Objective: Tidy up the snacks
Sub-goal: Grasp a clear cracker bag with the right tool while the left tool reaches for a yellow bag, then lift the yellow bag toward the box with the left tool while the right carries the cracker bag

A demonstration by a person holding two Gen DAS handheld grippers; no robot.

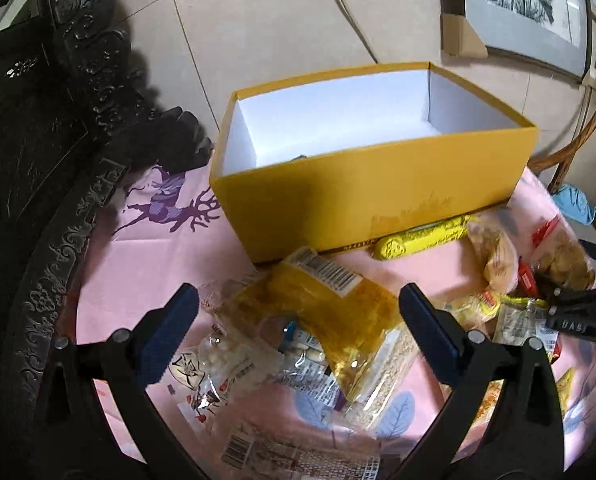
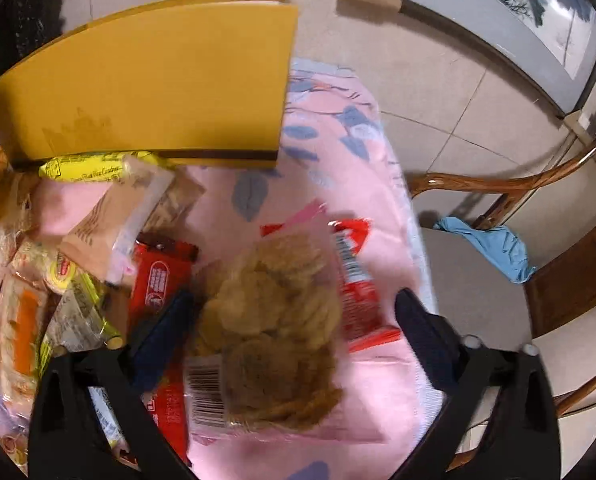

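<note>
On the left, the left gripper (image 1: pixel 298 332) hangs with its fingers spread wide above a clear packet of yellow snacks (image 1: pixel 330 312), not touching it. Behind stands the yellow box (image 1: pixel 378 200), open, on the pink cloth (image 1: pixel 137 256); a yellow cracker pack (image 1: pixel 422 236) lies against its front wall. To the right, the right gripper (image 2: pixel 293 336) has its fingers apart around a bag of brown cookies (image 2: pixel 273 320); the picture is blurred, so contact is perhaps not yet made. A red wrapper (image 2: pixel 157 280) lies just beside it.
</note>
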